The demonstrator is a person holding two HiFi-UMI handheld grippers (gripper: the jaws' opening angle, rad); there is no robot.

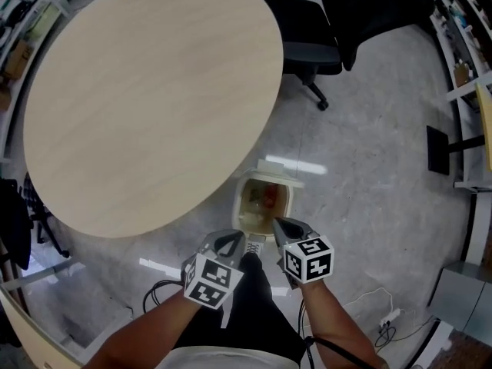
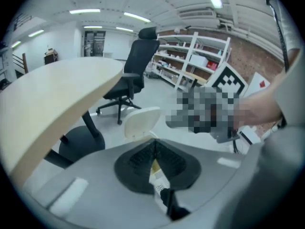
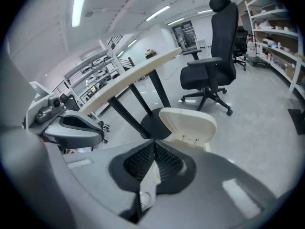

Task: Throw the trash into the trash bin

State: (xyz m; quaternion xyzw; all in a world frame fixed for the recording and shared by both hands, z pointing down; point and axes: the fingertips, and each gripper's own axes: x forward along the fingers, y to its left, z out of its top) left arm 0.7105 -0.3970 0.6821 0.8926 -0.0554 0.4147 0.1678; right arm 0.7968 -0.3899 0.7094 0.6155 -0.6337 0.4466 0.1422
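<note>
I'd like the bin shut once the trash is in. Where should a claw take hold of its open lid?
I'd take the lid by its rounded free edge at the top, coming down from above. It stands upright at the far side of the bin as a thin panel, so it can probably be pinched front and back there.

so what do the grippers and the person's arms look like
Both grippers, left gripper and right gripper, are grey with black ribbed pads, each carrying a white cube printed with black square markers. Black cables trail near them. The forearms are bare, with no sleeves in view; the trousers are black.
</note>
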